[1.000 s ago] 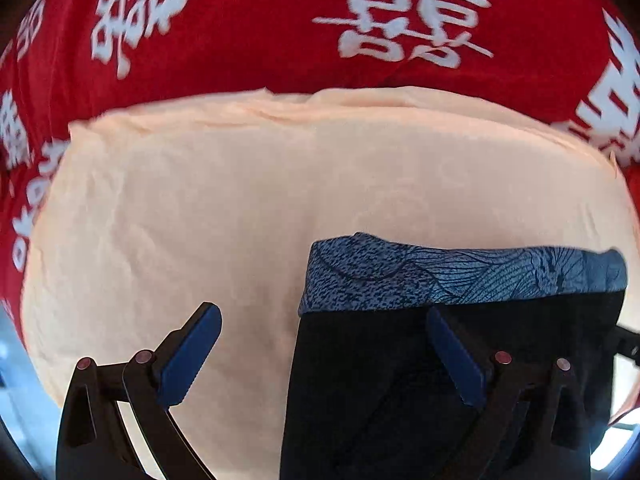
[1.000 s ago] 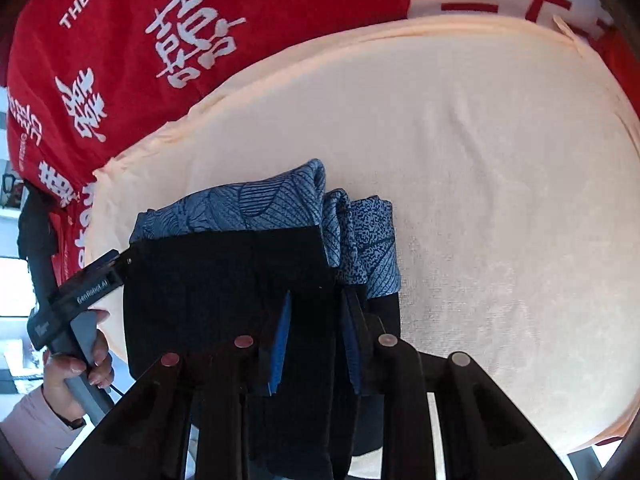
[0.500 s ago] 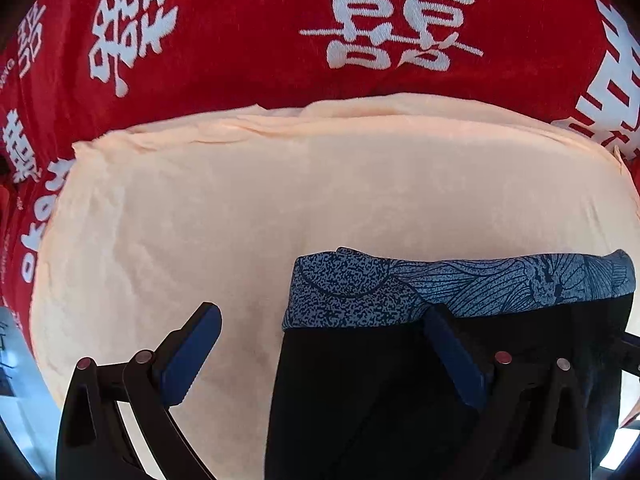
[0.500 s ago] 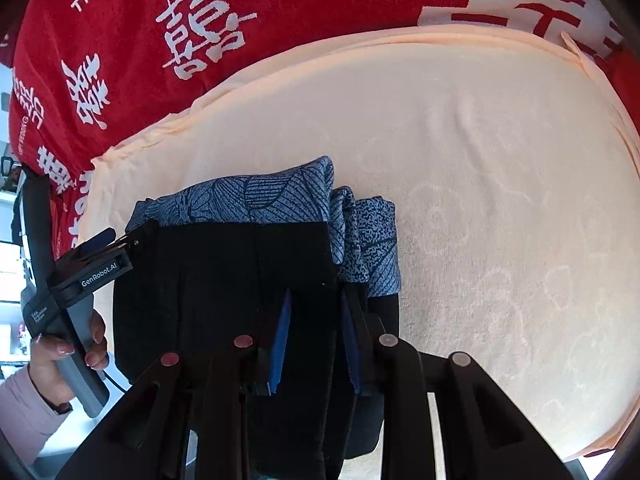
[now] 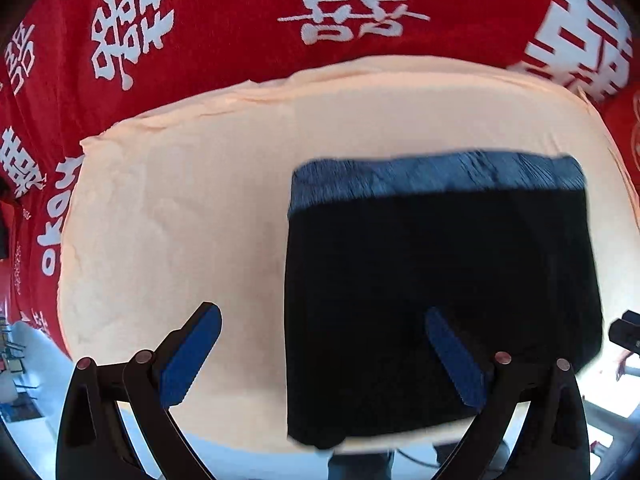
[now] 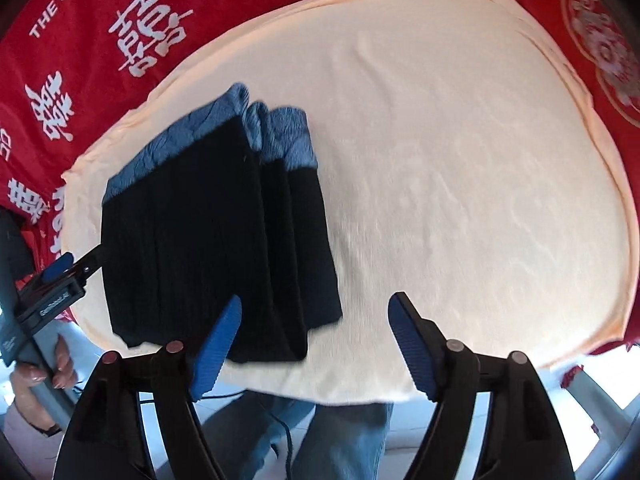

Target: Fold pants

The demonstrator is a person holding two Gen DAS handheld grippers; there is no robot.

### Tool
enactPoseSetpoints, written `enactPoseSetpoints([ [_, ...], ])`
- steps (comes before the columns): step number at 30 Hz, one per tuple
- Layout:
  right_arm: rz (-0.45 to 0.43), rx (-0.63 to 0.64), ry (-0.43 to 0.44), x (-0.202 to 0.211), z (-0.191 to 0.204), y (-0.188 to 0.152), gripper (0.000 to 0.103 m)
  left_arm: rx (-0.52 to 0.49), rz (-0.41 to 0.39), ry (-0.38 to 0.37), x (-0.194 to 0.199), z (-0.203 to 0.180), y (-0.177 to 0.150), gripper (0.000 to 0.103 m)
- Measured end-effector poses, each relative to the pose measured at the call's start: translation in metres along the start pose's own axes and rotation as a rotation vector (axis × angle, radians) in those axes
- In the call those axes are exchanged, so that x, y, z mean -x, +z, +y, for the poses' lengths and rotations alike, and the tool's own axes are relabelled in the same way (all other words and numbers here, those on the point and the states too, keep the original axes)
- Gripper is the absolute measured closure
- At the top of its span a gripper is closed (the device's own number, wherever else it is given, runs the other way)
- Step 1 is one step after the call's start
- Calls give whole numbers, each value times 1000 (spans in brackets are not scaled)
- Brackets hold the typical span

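The folded black pants with a blue patterned waistband [image 6: 216, 240] lie on the peach cloth [image 6: 460, 180], near its left edge. The right gripper [image 6: 316, 344] has just let go, jaws wide. The left gripper [image 5: 320, 356] is released too, holding nothing.

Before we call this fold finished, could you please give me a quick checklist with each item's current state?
1. Right gripper released: ok, jaws have just been opening, nothing between them.
2. Left gripper open: ok, not gripping.
3. Pants folded into a compact stack: ok.
4. Pants fully on the towel: ok, near its front edge.
5. Blue waistband layers aligned: not ok, staggered in the right wrist view.
6. Underside layers flat: cannot tell.
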State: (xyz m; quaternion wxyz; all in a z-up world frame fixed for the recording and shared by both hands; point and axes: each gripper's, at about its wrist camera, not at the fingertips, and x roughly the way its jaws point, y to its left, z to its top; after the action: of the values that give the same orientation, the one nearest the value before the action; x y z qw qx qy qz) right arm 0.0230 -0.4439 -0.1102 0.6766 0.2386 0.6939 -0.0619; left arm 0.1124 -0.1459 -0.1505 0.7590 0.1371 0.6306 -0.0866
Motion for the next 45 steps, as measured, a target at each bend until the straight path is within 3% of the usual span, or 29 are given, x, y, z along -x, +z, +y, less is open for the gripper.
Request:
enactPoseSetpoints([
  [12,-46,70,-59,46,63,-53,21,-82,53,-42,63,-4,-68,0],
  [18,-73,86,-69,71,88,-72,21,-94,39,-39,88,7,-85,0],
  [28,-108,130,-150,97,115,-94,21,-50,6,-37,115,17,-91,0],
  [34,-117,175,-161,107,126,-91,21,-31,-20,-21,133,14,-90,0],
  [45,-100,251,-189,115,122,-83,21,34,7,1,144,-2,-90,0],
])
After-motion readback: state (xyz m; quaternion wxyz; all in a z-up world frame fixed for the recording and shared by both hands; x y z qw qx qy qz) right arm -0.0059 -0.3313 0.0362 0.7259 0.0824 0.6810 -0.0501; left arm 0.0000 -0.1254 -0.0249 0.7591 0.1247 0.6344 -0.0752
